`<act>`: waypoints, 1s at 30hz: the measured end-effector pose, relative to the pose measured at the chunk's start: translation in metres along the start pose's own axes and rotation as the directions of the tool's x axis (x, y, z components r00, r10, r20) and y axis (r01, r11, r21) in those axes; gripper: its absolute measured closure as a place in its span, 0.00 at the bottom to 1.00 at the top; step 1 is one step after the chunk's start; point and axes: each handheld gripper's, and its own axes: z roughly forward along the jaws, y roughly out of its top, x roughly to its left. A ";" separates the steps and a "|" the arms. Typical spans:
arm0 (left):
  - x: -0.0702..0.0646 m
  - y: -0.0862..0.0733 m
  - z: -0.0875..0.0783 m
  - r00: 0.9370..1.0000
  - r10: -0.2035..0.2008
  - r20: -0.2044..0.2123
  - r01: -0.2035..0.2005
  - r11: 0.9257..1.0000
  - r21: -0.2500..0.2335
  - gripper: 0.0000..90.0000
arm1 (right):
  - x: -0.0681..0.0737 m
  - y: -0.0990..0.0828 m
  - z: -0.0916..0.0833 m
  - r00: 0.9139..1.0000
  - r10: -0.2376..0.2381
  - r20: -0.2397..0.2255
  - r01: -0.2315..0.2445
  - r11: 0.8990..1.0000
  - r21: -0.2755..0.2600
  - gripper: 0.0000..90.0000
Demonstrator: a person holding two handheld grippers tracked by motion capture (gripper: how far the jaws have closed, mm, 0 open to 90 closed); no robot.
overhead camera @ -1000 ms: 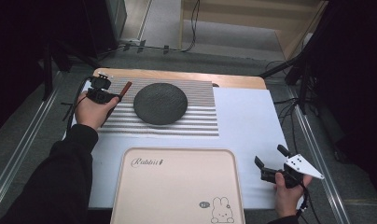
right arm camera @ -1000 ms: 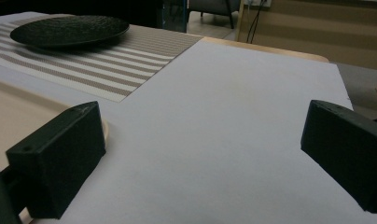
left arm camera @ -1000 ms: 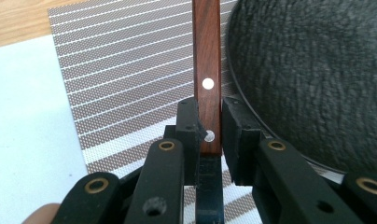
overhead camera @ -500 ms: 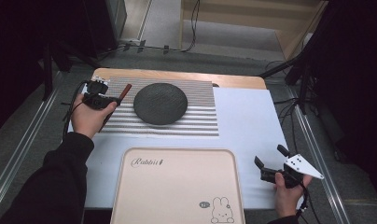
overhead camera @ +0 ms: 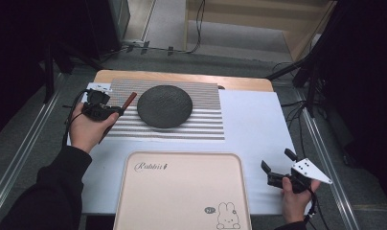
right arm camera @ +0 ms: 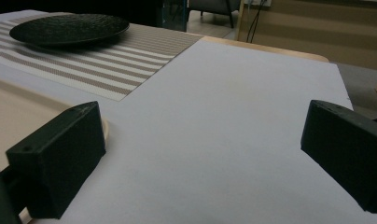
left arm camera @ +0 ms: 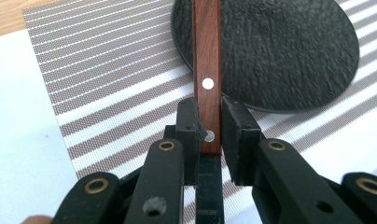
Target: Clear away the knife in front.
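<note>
A wooden-handled knife [overhead camera: 128, 100] with rivets in its handle [left arm camera: 206, 56] is held over the left part of the striped placemat [overhead camera: 201, 127]. My left gripper [overhead camera: 116, 111] is shut on the handle [left arm camera: 209, 116]. The handle points toward the dark round plate [overhead camera: 164, 106], and its tip reaches over the plate's edge [left arm camera: 289, 51]. A dark strip, perhaps the blade, runs back under the jaws. My right gripper [overhead camera: 275, 167] rests open near the table's front right. Nothing sits between its jaws [right arm camera: 200, 140] above the white sheet.
A beige rabbit-print tray [overhead camera: 182, 191] lies at the front centre, with its corner [right arm camera: 18, 112] beside my right gripper. The white sheet [overhead camera: 254, 124] covers the table's right part. Cables and dark stands surround the table.
My left gripper has drifted slightly left and toward the near side with the knife in it. The right gripper has stayed still.
</note>
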 end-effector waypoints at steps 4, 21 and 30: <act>-0.007 -0.005 -0.005 1.000 0.004 0.016 -0.003 1.000 -0.012 0.86 | 0.000 0.000 0.000 1.000 0.000 0.000 0.000 1.000 0.001 0.00; -0.036 -0.026 -0.020 0.997 0.047 0.067 -0.045 0.999 -0.028 0.86 | 0.000 0.000 0.000 1.000 -0.001 -0.003 0.001 1.000 0.001 0.00; -0.054 -0.037 -0.026 0.993 0.062 0.103 -0.058 0.997 -0.045 0.86 | 0.000 0.000 0.000 1.000 0.002 -0.002 -0.002 1.000 -0.001 0.00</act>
